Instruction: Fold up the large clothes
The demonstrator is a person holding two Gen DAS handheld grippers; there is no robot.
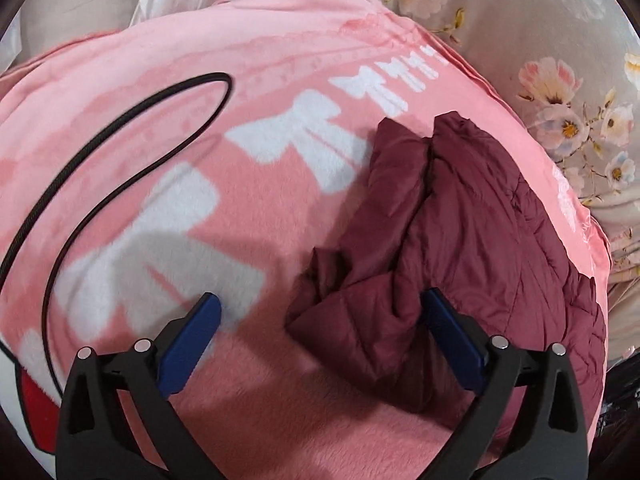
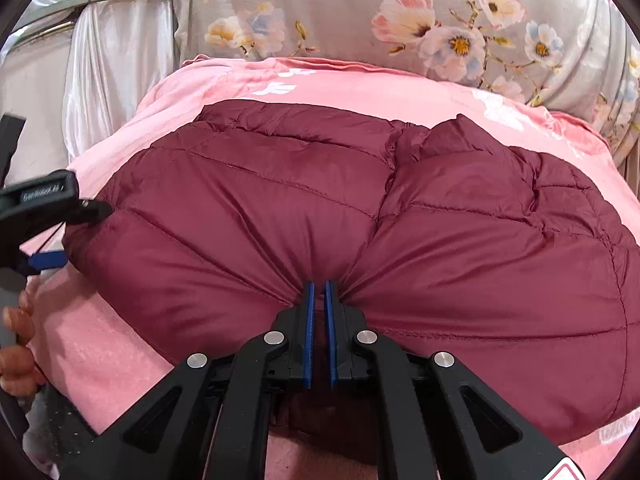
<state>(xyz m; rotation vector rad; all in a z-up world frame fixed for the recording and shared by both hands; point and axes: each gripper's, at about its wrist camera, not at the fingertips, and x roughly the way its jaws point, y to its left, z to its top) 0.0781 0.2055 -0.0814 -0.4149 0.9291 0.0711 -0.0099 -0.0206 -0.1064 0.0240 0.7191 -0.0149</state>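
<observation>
A maroon quilted jacket (image 2: pixel 360 220) lies on a pink fleece blanket (image 1: pixel 248 40) printed with white bows, which I take as the landmark. The right gripper (image 2: pixel 319 292) has its blue pads nearly together, pinching a fold of the jacket's near edge so the fabric puckers into it; what lies under that edge is hidden by the gripper's black body. The left gripper (image 1: pixel 320 316) stands with its fingers wide apart above the blanket's near part, nothing gripped; one pad is over bare fleece, the other overlaps the jacket's crumpled end, and contact there cannot be made out. In the right wrist view the left gripper is cut off at the frame's left edge, with a hand (image 2: pixel 20 332) partly visible. A black cable (image 1: pixel 120 120) loops across the blanket. Beyond the blanket's far edge lies a floral sheet (image 2: pixel 360 8), and a white curtain (image 2: pixel 120 60) hangs at its far left corner
</observation>
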